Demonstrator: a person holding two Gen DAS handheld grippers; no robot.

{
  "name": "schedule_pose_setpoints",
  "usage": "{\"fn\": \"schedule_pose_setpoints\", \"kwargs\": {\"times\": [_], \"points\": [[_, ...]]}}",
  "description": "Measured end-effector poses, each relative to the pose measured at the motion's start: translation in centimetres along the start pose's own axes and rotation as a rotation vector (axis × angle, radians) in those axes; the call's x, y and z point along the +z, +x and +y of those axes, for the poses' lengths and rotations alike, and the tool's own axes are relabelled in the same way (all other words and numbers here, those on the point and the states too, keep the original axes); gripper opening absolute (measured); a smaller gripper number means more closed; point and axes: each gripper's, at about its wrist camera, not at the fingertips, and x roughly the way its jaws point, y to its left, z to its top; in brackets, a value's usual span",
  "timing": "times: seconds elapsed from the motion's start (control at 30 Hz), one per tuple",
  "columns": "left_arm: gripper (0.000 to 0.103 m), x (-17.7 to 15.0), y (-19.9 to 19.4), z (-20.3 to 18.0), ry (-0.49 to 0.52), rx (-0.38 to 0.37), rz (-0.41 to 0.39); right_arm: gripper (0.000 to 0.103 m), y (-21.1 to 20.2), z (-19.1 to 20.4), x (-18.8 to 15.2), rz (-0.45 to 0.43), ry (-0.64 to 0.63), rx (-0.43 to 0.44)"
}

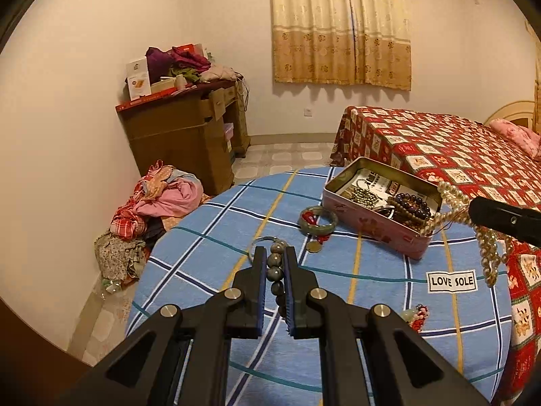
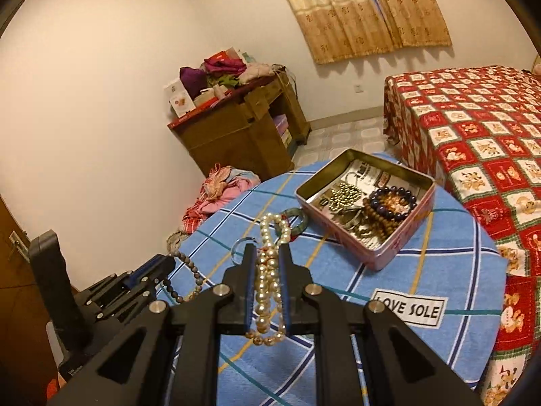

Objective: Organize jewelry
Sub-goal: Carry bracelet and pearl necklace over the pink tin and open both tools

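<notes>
Left gripper (image 1: 274, 264) closed on a string of grey stone beads (image 1: 274, 269), jaws pinched to bead width, strand trailing down toward the blue checked tabletop (image 1: 209, 223). Right gripper (image 2: 267, 267) closed likewise on a pearl necklace (image 2: 268, 270), jaws narrowed on several bunched strands, loops hanging below and spilling past the tips. Seen from the left wrist, pearls draped over the near right corner of the pink tin (image 1: 382, 226), held clear of the cloth. Inside the tin: dark purple bead bracelet (image 2: 392, 203), brown wooden beads (image 2: 380, 225), small gold beads (image 2: 345, 196), all atop printed paper. Just left of the tin, flat on the cloth, a green bangle (image 1: 318, 220) with red cord. Nearer than the tin, a "LOVE SOLE" label (image 1: 451, 281). Right of the tin, a red patterned bed (image 2: 480, 128).
</notes>
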Motion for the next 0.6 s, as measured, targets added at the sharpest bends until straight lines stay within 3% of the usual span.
{"fn": "schedule_pose_setpoints", "kwargs": {"times": [0.6], "points": [[0.008,2.5,2.4,-6.2,0.080,-0.136,0.011,0.015,-2.9,-4.7,2.3,-0.097,0.047,-0.072]]}}
